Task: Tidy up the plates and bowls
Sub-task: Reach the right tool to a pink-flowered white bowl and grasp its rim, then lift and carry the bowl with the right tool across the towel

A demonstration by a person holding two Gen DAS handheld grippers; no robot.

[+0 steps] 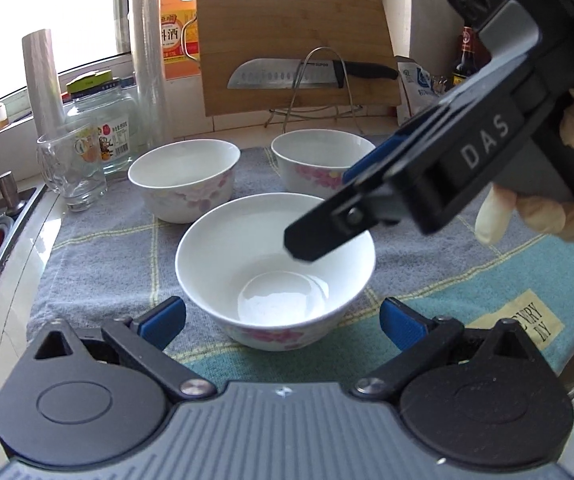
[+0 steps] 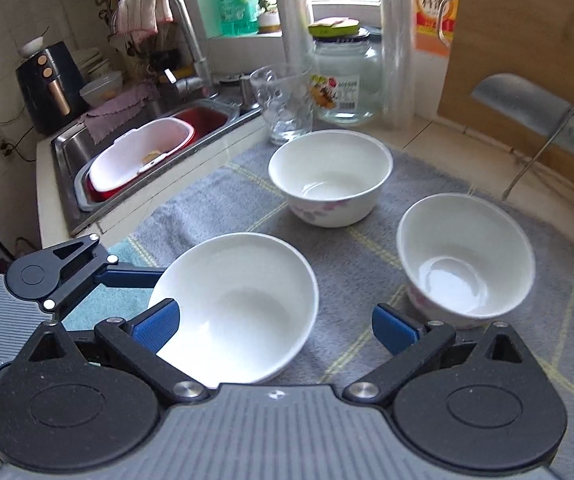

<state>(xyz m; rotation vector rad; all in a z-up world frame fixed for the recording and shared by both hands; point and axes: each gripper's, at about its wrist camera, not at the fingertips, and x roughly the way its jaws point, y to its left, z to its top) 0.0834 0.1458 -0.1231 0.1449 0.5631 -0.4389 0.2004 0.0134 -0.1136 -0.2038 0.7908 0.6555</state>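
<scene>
Three white bowls with pink flowers stand on a grey and teal towel (image 1: 103, 248). The near bowl (image 1: 275, 268) lies just ahead of my open left gripper (image 1: 283, 320), between its blue pads. The back left bowl (image 1: 185, 178) and back right bowl (image 1: 319, 160) stand behind it. My right gripper (image 1: 327, 216) reaches in from the right, above the near bowl's right rim. In the right wrist view my right gripper (image 2: 275, 326) is open over the near bowl (image 2: 239, 304), with the other bowls (image 2: 331, 176) (image 2: 467, 256) beyond. My left gripper (image 2: 99, 276) shows at the left.
A glass mug (image 1: 73, 172), a glass jar (image 1: 103, 128) and film rolls (image 1: 149, 60) stand at the back left. A cutting board (image 1: 295, 40) and knife (image 1: 287, 74) lean at the back. A sink (image 2: 147, 148) with a red and white basin lies left.
</scene>
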